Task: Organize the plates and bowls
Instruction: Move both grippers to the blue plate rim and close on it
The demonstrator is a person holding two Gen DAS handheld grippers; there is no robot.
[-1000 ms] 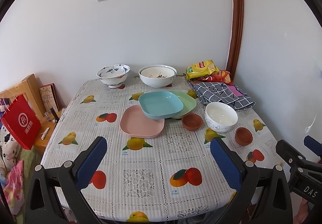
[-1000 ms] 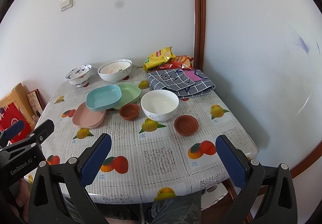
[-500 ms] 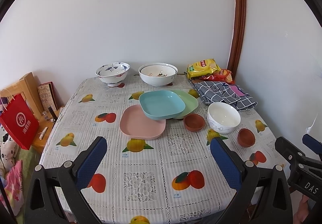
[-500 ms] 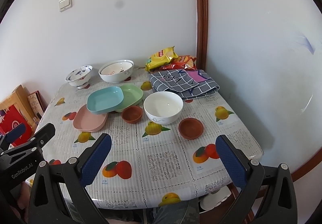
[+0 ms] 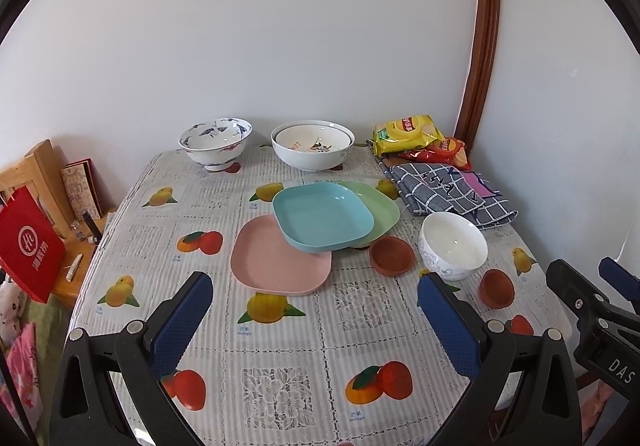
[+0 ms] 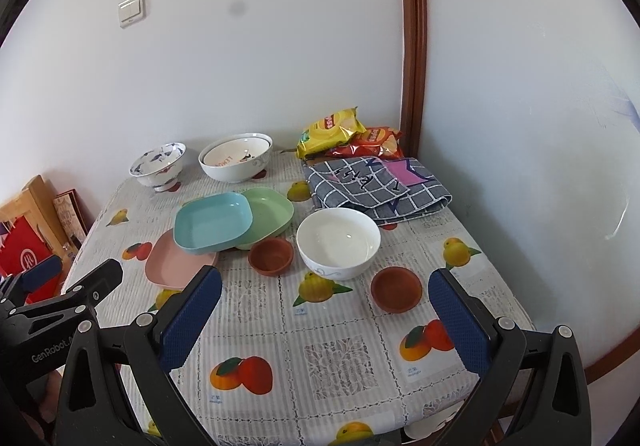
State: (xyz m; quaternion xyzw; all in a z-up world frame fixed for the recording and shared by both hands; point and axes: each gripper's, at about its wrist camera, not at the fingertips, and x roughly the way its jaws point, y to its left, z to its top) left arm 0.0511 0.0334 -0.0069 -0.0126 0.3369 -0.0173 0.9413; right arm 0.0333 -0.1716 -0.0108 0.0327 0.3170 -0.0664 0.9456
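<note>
A blue plate [image 5: 322, 215] lies tilted on a pink plate [image 5: 276, 260] and a green plate [image 5: 380, 207] mid-table. A white bowl [image 5: 452, 244] and two small brown bowls [image 5: 391, 256] [image 5: 497, 288] sit to their right. A blue-patterned bowl [image 5: 216, 141] and a large white bowl [image 5: 312, 149] stand at the back. My left gripper [image 5: 316, 322] is open and empty above the near table. My right gripper [image 6: 326, 316] is open and empty, with the white bowl [image 6: 338, 242] and a brown bowl [image 6: 396, 288] ahead of it.
Snack bags [image 5: 408, 133] and a folded checked cloth [image 5: 448, 191] lie at the back right by the wall. A red paper bag [image 5: 30, 246] and a wooden stand [image 5: 44, 173] stand left of the table. The table [image 5: 280, 366] carries a fruit-print cloth.
Both grippers have moved forward a little toward the table, so the dishes look slightly nearer. No dish has moved and both grippers stay open.
</note>
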